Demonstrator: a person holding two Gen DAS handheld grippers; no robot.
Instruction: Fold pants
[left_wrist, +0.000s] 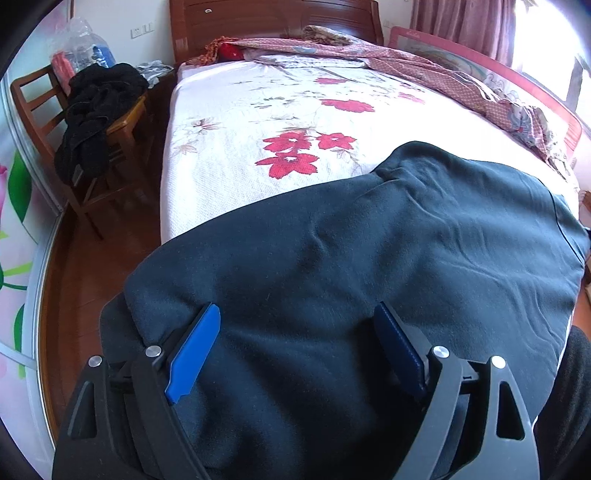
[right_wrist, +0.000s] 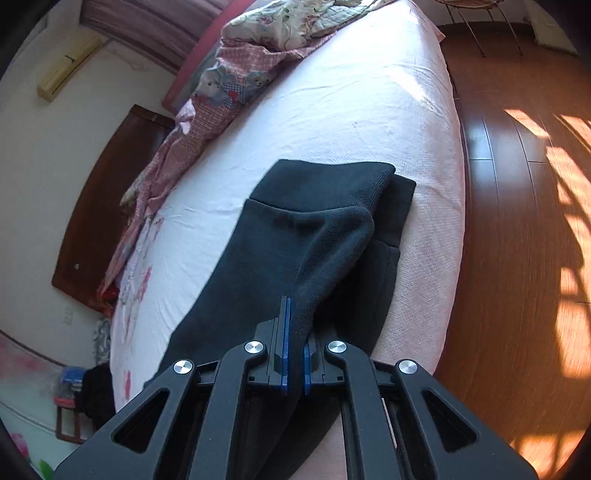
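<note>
Far left, a wooden chair (left_wrist: 122, 122) piled with black clothes (left_wrist: 99, 110); no readable writing or brand tags anywhere I can spot. The dark pants (left_wrist: 351, 266) lie spread over the near end of the bed (left_wrist: 229, 122), on the floral sheet. Left gripper (left_wrist: 297, 314) hangs over them, jaws wide with nothing pinched. Right gripper (right_wrist: 293, 306) is clamped tight on a fold of the pants, probably a leg edge, hard to say.

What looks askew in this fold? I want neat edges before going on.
On the dark pants, the folded-over top layer sits skewed: its rounded end stops short, leaving the layer beneath poking out toward the bed edge. The right gripper pinches the fabric.
</note>
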